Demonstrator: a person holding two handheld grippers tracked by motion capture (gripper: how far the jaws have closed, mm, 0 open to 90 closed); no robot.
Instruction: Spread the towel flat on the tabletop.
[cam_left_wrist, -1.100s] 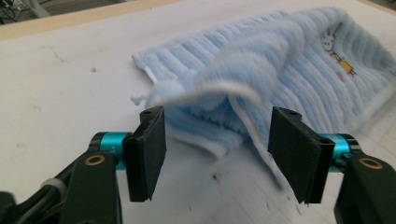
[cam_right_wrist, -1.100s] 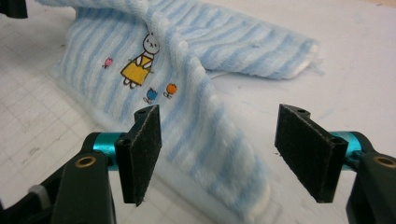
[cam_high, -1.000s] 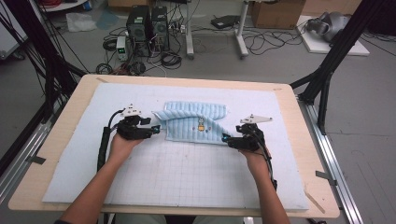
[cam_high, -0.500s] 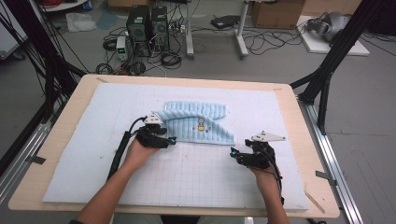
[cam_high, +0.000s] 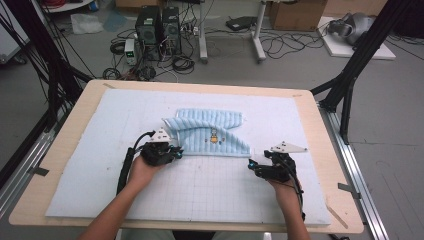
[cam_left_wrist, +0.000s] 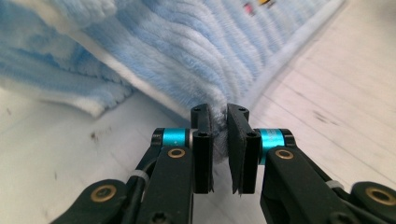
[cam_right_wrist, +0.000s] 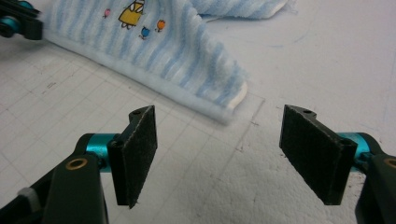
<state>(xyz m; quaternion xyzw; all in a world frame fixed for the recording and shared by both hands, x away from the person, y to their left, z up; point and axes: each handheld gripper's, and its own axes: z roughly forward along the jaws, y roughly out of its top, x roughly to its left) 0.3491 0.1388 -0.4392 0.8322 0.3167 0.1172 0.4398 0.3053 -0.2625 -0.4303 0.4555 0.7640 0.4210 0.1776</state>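
Towel (cam_high: 210, 134), a pale blue striped cloth with a small cartoon print (cam_high: 214, 135), lies partly folded on the white gridded mat (cam_high: 200, 195) that covers the wooden table (cam_high: 320, 120). The left gripper (cam_high: 176, 152) sits at the cloth's near left corner, and its jaws have just been closing: in the left gripper view the two black pads (cam_left_wrist: 203, 140) stand nearly together with a fold of the fluffy blue fabric (cam_left_wrist: 196, 51) pinched between them, the rest of the cloth rising ahead of and above the claw. A second ago this gripper was farther left and back, beside the towel's left edge with its jaws wide; it has since come forward along that edge to the corner. The right gripper (cam_high: 253, 166) holds its jaws wide apart and empty; in the right gripper view the towel's near right corner (cam_right_wrist: 229, 100) lies on the mat just ahead of the claw, between the two pads but beyond their tips, not touching either. Compared with a second ago, the right hand has drawn back from the corner toward the person, and over the last half second it has kept its place.
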